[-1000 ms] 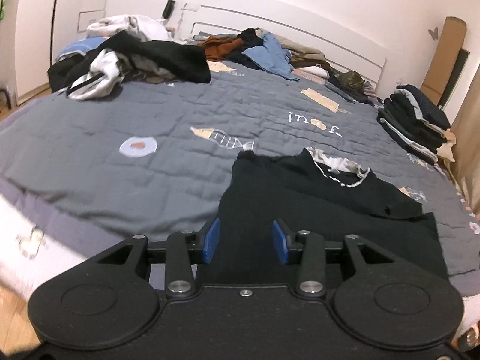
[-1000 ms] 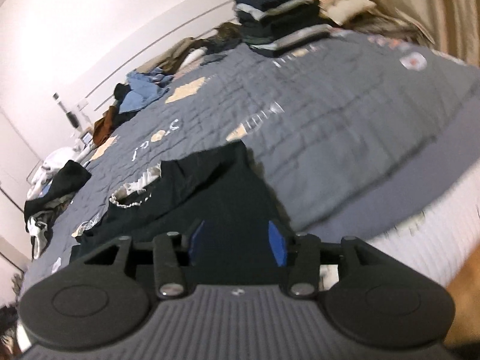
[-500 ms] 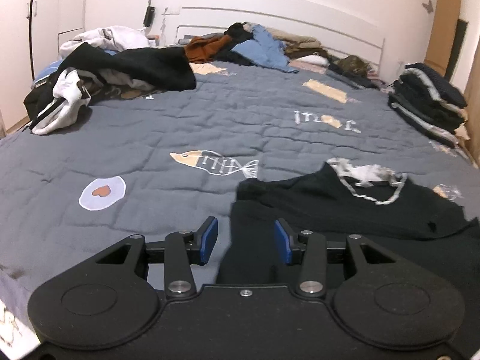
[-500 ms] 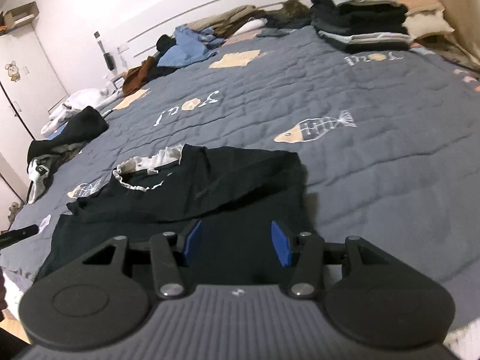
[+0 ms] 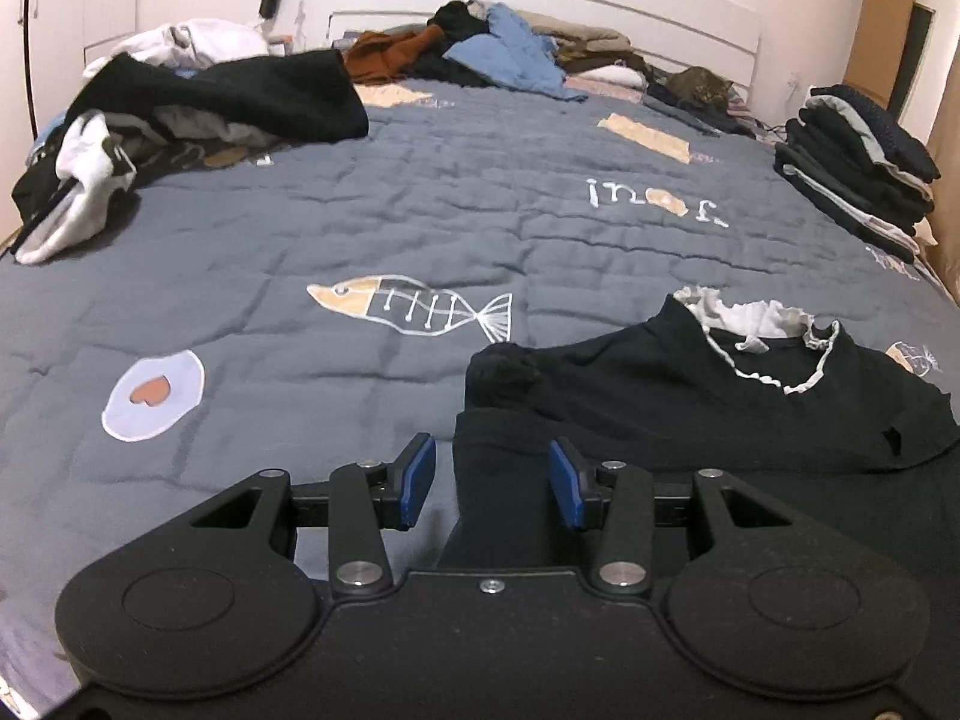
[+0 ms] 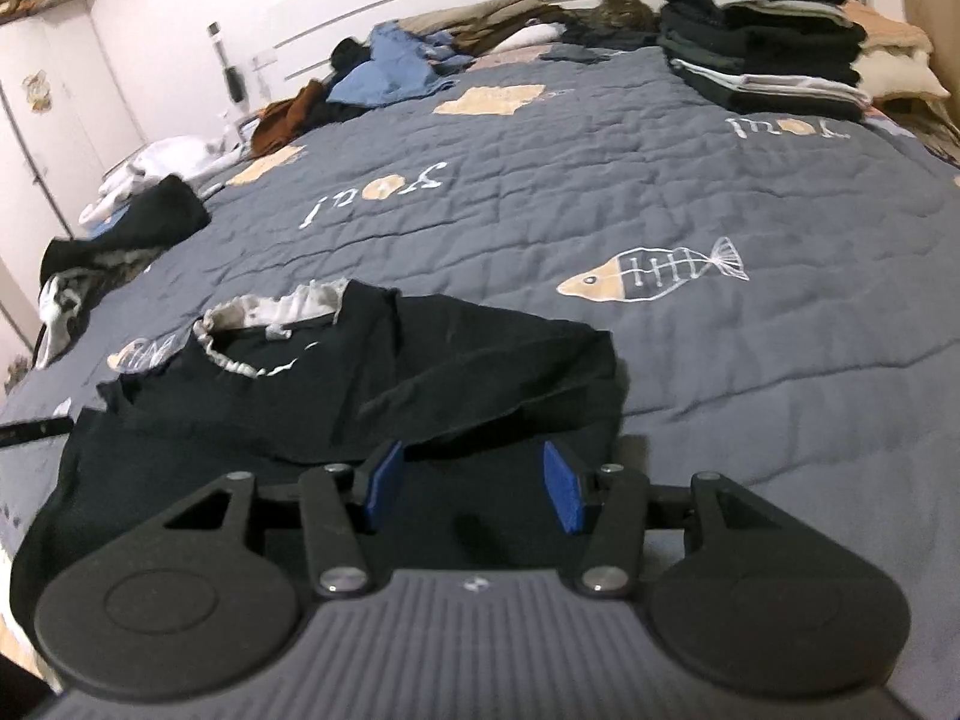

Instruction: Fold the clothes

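Compared with one second earlier: both views now sit lower and closer over the black garment (image 5: 690, 396), and the bare floor and mattress edge formerly at the frame borders are gone from sight. Right view formerly strongly rolled; now close to level. Pad gaps on both claws marginally wider than before.

Left to right, left wrist view:
- One loose heap of unfolded clothes (image 5: 180, 114) at far left of the grey quilt (image 5: 360, 228); black and white pieces on top.
- One second heap (image 5: 492, 54) along the white headboard (image 5: 600, 6); rust, blue and tan pieces, number not countable.
- One fish motif (image 5: 414, 306) and one egg-shaped patch (image 5: 153, 396) on the quilt.
- Left gripper (image 5: 489, 483): two blue pads, apart, not clamped; left edge of the garment lies between them, no pad pressing on it.
- One black garment with white frilled neckline, spread flat on the near right part of the quilt.
- One stack of folded clothes (image 5: 858, 174) at far right.

Right wrist view:
- Same black garment (image 6: 360, 384) at near left, right sleeve area bunched.
- Right gripper (image 6: 471, 489): two blue pads, apart, released; garment fabric beneath and between, not pinched.
- One fish motif (image 6: 654, 270), then one folded stack (image 6: 762, 30) at top right.
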Action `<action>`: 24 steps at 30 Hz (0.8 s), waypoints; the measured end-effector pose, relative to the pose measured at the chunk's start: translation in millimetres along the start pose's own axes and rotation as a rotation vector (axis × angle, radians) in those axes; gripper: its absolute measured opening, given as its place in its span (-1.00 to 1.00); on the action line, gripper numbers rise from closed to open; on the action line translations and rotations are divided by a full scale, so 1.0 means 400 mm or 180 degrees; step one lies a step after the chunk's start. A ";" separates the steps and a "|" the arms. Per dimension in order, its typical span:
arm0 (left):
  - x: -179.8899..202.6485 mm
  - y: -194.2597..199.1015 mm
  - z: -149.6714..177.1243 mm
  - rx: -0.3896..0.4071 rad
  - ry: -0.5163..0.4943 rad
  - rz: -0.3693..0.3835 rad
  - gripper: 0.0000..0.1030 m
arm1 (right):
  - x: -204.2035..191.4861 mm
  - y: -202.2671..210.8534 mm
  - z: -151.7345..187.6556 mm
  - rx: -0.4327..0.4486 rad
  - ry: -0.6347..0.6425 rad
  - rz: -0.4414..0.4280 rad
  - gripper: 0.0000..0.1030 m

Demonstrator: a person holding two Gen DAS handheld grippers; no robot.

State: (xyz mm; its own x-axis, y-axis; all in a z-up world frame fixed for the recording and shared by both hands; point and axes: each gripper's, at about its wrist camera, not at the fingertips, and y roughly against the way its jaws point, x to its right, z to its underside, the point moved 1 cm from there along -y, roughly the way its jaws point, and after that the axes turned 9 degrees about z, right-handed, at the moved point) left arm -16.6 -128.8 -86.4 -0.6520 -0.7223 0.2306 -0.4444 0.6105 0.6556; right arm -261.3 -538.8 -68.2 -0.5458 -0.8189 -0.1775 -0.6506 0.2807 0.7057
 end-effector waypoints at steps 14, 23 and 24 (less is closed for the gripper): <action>-0.010 -0.047 -0.013 -0.0064 0.0252 0.0055 -0.11 | 0.021 0.009 0.013 0.0067 -0.0061 0.0028 0.32; -0.016 -0.057 -0.012 -0.0094 0.0327 0.0064 -0.08 | 0.051 -0.016 0.003 0.0027 -0.0100 0.0127 0.43; -0.017 -0.057 -0.012 -0.0094 0.0340 0.0068 -0.08 | 0.057 -0.022 0.001 0.0017 -0.0117 0.0153 0.43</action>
State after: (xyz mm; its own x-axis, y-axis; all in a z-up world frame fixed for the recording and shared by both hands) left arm 0.9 -139.5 -99.5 -0.5911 -0.7408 0.3190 -0.4119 0.6173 0.6703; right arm -268.3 -559.8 -78.9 -0.5956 -0.7854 -0.1687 -0.6259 0.3222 0.7102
